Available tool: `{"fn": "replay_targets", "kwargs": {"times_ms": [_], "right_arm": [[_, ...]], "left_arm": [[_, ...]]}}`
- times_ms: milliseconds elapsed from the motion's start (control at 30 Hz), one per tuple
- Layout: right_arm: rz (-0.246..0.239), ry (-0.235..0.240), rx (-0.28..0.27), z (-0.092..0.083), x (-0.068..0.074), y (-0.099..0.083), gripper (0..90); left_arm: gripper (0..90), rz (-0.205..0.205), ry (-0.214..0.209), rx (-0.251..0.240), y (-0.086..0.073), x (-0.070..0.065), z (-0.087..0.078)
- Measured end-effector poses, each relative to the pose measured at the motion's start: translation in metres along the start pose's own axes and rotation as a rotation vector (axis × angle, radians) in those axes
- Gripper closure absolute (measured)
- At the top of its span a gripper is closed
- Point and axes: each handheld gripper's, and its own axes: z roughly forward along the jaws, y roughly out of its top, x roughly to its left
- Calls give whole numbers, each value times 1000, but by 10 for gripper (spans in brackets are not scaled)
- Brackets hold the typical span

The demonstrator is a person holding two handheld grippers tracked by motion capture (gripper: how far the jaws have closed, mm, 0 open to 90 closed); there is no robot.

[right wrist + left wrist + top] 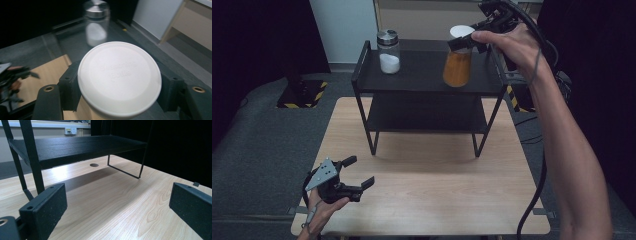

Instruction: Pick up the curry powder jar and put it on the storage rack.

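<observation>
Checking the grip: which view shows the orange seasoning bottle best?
High view: the whole orange seasoning bottle, white cap up, hangs in the right claw over the black rack. Right gripper view gives just its cap between the jaws.

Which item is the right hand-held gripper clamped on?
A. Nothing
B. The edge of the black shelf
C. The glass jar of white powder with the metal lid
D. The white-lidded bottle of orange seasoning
D: the right hand-held gripper has its jaws closed just under the white lid of the orange seasoning bottle at the shelf's top tier.
</observation>
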Motion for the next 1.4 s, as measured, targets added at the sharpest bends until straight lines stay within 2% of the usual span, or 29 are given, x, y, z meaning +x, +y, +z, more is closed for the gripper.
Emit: {"fn": "replay_targets", "kwargs": {"times_ms": [67, 200, 400, 467, 700, 967, 1167, 1233, 1267, 1333, 1400], "right_arm": [[10, -44, 4, 2, 0, 2, 338], [51, -102, 12, 7, -5, 5, 338], [75, -198, 39, 19, -5, 14, 338], [82, -216, 43, 23, -6, 15, 338], [117, -223, 31, 28, -13, 13, 338], [133, -206, 61, 39, -20, 10, 337], [153, -192, 18, 37, -26, -4, 322], [163, -183, -38, 35, -28, -13, 200], [184, -170, -61, 32, -30, -17, 165], [159, -206, -114, 25, -23, -22, 98], [186, -177, -175, 17, -25, -30, 55]], "left_arm": [[2, 0, 0, 0, 0, 0, 0], [2, -1, 0, -1, 0, 1, 0], [2, 0, 2, -3, 0, 1, -1], [2, -2, 2, -2, 0, 2, -1], [2, 0, -3, 0, 0, 2, 0], [2, -1, -3, 0, 0, 3, 0], [2, -4, -5, 1, 0, 3, 0], [2, -2, -4, 2, 0, 3, 0], [2, -1, -4, 1, 0, 3, 0], [2, -1, -3, 0, 0, 3, 0], [2, -1, -3, 1, 0, 3, 0]]}}
